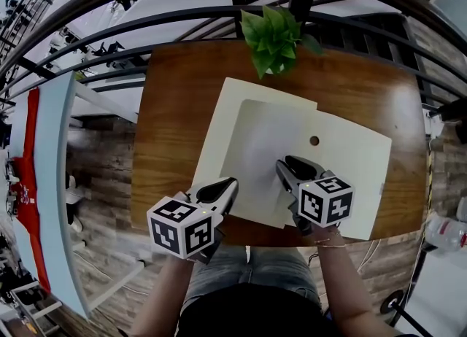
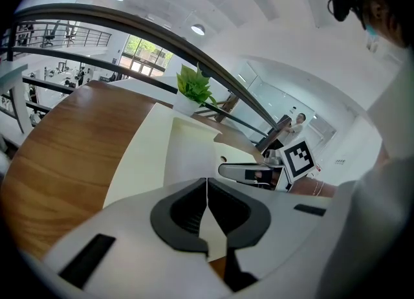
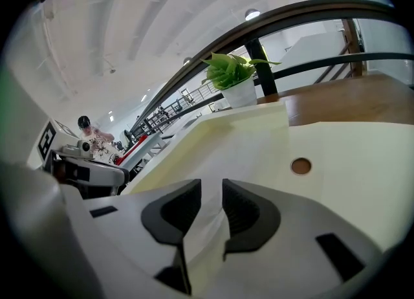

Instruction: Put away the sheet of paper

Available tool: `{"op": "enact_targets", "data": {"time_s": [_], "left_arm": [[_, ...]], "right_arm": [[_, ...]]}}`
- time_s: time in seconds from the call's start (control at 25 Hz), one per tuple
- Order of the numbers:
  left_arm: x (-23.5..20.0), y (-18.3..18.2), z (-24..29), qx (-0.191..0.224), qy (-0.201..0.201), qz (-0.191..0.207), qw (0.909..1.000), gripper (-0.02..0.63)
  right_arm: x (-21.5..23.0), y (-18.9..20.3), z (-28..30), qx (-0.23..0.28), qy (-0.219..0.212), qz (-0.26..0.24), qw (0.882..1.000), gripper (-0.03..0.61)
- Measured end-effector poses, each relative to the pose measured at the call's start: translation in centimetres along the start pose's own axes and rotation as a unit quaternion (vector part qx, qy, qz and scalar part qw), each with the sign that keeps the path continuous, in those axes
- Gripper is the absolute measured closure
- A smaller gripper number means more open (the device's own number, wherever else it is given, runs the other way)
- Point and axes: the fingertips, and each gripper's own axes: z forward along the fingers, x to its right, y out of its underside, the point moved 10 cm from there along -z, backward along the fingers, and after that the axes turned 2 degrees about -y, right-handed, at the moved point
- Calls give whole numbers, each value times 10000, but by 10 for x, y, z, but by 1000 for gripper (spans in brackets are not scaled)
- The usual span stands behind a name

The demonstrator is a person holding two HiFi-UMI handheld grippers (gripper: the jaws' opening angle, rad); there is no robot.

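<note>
Sheet of paper: white, on top of a cream sheet in the middle of the wooden tabletop, its near edge towards the person.
Left gripper: jaws pressed together on the sheet's near left edge.
Right gripper: jaws slightly spread, the paper's near right edge running up between them.
Plant: at the tabletop's far edge.

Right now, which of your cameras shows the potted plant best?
The right gripper view: the potted plant stands side on, green leaves and white pot both clear. The head view looks down on its leaves, mostly hiding the pot. The left gripper view shows the plant smaller and farther off.
</note>
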Motion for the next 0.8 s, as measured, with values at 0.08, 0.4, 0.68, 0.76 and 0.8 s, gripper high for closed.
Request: {"op": "enact_targets", "data": {"time_s": [0.08, 0.4, 0.68, 0.76, 0.8], "left_arm": [[0, -1, 1, -1, 22, 23, 10000, 594], [8, -7, 3, 35, 329, 269, 9991, 594], [18, -11, 0, 80, 589, 608, 9964, 594], [22, -11, -3, 99, 689, 711, 9950, 594], [24, -11, -4, 118, 752, 762, 9942, 594]], "right_arm": [[0, 0, -3, 13, -13, -2, 10000, 482], [-11, -2, -26, 315, -166, -60, 9993, 503], [-30, 0, -59, 962, -221, -115, 9950, 548], [-36, 3, -69, 1131, -169, -75, 9934, 548], [-40, 5, -74, 1234, -135, -54, 9923, 549]]}}
